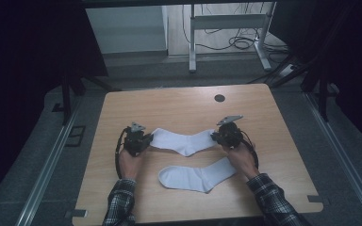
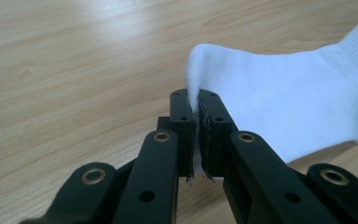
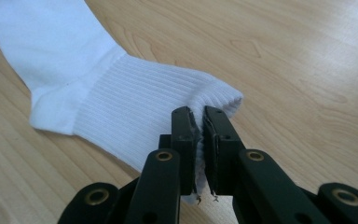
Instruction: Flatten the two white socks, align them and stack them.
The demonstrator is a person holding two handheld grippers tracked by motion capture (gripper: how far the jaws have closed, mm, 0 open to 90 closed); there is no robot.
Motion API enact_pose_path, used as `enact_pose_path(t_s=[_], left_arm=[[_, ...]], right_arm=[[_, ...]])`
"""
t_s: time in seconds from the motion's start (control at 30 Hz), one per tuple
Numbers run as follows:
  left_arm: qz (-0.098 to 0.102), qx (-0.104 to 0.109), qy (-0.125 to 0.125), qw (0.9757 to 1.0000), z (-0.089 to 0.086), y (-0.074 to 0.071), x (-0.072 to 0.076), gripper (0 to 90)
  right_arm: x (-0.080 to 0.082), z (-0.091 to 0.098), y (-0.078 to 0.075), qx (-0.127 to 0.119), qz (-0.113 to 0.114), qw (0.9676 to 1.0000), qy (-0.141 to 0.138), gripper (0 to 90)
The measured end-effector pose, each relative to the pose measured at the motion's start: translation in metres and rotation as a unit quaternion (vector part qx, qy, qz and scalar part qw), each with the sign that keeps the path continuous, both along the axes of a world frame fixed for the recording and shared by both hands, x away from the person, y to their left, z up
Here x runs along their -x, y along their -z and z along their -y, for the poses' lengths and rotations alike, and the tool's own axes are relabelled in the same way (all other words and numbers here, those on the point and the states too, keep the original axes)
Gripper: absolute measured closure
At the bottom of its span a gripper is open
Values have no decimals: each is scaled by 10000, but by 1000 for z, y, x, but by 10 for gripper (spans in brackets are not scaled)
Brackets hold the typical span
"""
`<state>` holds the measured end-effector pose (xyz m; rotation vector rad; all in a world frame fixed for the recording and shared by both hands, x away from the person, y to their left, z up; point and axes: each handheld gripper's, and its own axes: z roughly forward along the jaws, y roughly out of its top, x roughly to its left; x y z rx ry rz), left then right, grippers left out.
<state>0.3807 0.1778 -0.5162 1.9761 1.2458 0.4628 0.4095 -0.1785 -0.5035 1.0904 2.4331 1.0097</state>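
Note:
A white sock [image 1: 184, 142] lies stretched across the middle of the wooden table [image 1: 179, 106]. My left gripper [image 1: 147, 139] is shut on its toe end; in the left gripper view the black jaws [image 2: 196, 100] pinch the sock [image 2: 279, 98] fabric. My right gripper [image 1: 215, 136] is shut on the ribbed cuff, whose edge is clamped between the jaws [image 3: 199, 116] in the right gripper view, with the sock [image 3: 121, 102] running away to the left. A second white sock [image 1: 195, 175] lies flat nearer the person, between the two forearms.
A dark round hole [image 1: 219, 98] sits in the tabletop near its far edge. Beyond the table stand a white desk frame [image 1: 228, 28] and cables on the floor. Metal rails [image 1: 52, 160] run along both sides of the table.

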Motion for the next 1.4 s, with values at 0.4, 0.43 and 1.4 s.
enact_pose_path(t_s=[0.4, 0.43, 1.4], left_arm=[[212, -62, 266, 9994, 9, -18, 25, 850], [235, -60, 306, 9992, 11, -20, 28, 850], [404, -130, 910, 9949, 36, -38, 105, 849]], right_arm=[[15, 18, -20, -144, 175, 9997, -48, 826], [17, 20, -22, -143, 174, 9997, -52, 826], [81, 59, -44, -118, 123, 9987, -481, 825]])
